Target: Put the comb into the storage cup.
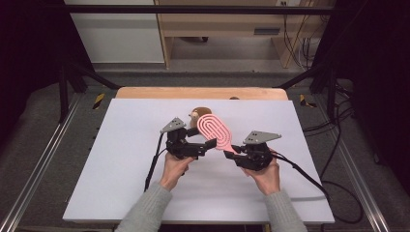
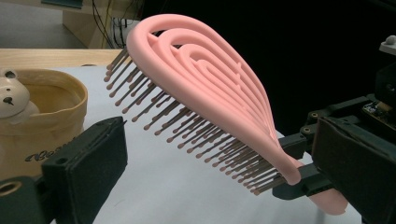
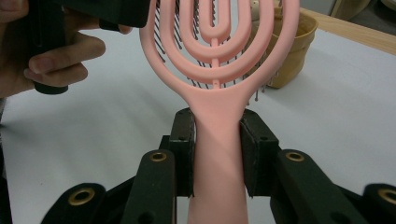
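Note:
A pink vented hairbrush (image 1: 215,129) hangs in the air above the white board, bristles facing down and to the left. My right gripper (image 3: 218,149) is shut on its handle (image 3: 217,177), one pad on each side, and shows in the high view (image 1: 233,151) too. My left gripper (image 1: 205,143) is open beside the brush head. In the left gripper view the left gripper (image 2: 224,163) has its jaws wide apart, with the bristles (image 2: 187,126) and the handle end between them, touching neither. The right gripper (image 2: 322,168) shows there clamped on the handle.
A small tan cup (image 1: 198,115) with a bear figure (image 2: 11,93) stands on the board just behind the brush. The white board (image 1: 121,169) covers a wooden table (image 1: 145,93). Cables trail from both grippers toward the board's near edge.

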`<state>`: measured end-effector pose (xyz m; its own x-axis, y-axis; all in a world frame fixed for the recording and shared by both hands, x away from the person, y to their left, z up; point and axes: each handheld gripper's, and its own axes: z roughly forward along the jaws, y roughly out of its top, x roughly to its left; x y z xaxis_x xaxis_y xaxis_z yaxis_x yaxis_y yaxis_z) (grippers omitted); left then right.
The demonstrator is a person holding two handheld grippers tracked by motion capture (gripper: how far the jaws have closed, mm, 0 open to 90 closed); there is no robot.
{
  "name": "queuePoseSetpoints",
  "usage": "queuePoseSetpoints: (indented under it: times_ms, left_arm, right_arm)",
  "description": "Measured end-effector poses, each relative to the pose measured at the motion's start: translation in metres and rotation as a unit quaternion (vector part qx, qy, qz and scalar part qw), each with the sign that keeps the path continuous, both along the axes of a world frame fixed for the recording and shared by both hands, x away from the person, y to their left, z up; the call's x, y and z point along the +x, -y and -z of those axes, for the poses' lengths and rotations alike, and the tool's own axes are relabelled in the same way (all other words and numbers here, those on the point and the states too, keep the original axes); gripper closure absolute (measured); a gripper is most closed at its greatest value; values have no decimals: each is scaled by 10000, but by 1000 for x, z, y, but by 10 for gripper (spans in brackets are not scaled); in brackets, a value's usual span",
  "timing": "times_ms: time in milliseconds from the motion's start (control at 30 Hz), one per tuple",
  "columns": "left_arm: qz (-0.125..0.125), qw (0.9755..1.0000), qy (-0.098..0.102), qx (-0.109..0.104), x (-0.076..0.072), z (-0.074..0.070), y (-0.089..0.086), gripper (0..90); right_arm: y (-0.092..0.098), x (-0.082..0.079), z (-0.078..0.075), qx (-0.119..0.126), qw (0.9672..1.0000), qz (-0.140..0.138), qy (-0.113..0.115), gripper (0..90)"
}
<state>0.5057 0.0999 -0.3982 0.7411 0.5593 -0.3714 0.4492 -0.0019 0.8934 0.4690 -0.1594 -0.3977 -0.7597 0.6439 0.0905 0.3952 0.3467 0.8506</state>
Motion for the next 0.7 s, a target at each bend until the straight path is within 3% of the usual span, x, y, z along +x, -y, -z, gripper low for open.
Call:
queuePoseSetpoints:
  times_ms: [300,700]
  left_arm:
    - [-13,9999,-81,-82,2,1,4,95]
    - [15,9996,-203,-211,4,2,6,261]
  right_arm:
    - [0,0,0,16,10000,-8,13,700]
    - [-1,-1,-1,29,10000,-31,55,700]
